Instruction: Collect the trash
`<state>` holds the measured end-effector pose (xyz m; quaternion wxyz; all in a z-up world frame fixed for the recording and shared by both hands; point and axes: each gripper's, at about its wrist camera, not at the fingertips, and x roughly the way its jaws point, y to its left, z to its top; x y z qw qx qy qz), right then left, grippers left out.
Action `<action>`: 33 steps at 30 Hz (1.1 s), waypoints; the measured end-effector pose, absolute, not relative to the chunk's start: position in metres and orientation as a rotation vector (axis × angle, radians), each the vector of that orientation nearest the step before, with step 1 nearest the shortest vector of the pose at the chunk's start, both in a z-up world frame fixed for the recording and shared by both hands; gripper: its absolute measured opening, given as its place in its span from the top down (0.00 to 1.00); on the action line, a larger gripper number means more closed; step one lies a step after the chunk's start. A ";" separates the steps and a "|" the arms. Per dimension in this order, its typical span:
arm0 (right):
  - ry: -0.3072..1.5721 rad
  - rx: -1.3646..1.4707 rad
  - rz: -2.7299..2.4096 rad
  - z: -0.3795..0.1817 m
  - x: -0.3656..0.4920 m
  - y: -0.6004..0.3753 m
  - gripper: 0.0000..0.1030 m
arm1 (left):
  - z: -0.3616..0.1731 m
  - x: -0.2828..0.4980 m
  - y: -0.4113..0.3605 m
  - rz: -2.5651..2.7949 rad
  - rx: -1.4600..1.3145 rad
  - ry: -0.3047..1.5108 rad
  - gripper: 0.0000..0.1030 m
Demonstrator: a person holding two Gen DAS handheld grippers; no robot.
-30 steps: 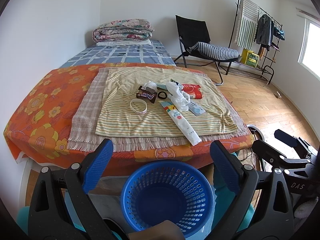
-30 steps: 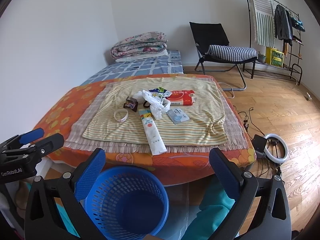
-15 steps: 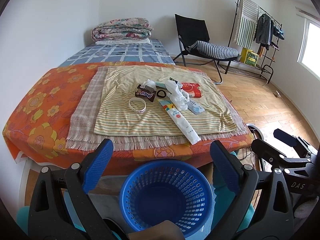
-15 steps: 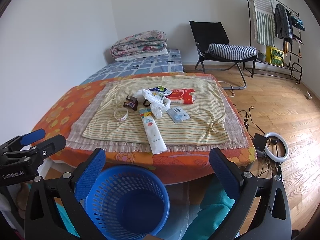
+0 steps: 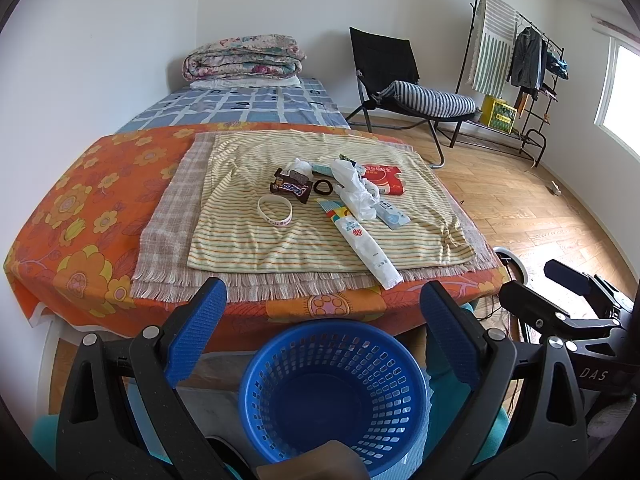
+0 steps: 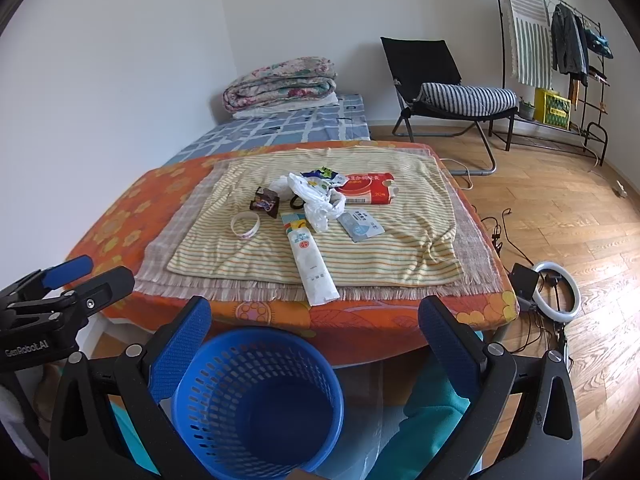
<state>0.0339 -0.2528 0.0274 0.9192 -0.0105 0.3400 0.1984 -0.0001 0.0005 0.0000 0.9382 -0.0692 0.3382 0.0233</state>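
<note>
Left gripper (image 5: 322, 320): fingers spread wide with nothing between them, held above the blue basket and short of the counter's near edge.
Right gripper (image 6: 316, 338): fingers also wide apart and bare, hanging over the basket's right side; the left gripper shows at the left edge of its view.
Blue basket (image 5: 334, 390): upright and below the counter's near edge, its inside showing only the blue bottom.
Counter (image 5: 80, 216): covered by an orange flowered cloth, a fringed checked cloth on that, and a yellow striped cloth (image 5: 280, 240) on top.
Trash pile: all on the striped cloth, well beyond the basket.
White tube (image 5: 366, 246): long, lying nearest the basket, its end reaching over the fringe.
Crumpled white plastic bag (image 5: 354, 192): just behind the tube's far end.
Candy wrapper (image 5: 292, 188): brown, left of the plastic bag, touching a black hair tie (image 5: 323, 187).
White wristband (image 5: 275, 210): flat, nearer the basket than the wrapper.
Red tissue pack (image 5: 382, 179): right of the plastic bag.
Pale blue packet (image 5: 394, 214): right of the tube, beside the bag.
Small green and blue wrappers (image 6: 324, 174): at the pile's far side, partly hidden.
</note>
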 end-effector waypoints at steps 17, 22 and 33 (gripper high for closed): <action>0.705 -0.024 0.406 0.024 0.040 -0.251 0.01 | 0.000 0.000 0.001 0.045 -0.141 0.694 0.04; 0.712 -0.026 0.408 0.021 0.046 -0.250 0.01 | 0.000 0.000 0.001 0.042 -0.146 0.697 0.04; 0.717 -0.075 0.382 0.009 0.059 -0.243 0.01 | -0.023 0.034 0.020 0.015 -0.123 0.724 0.04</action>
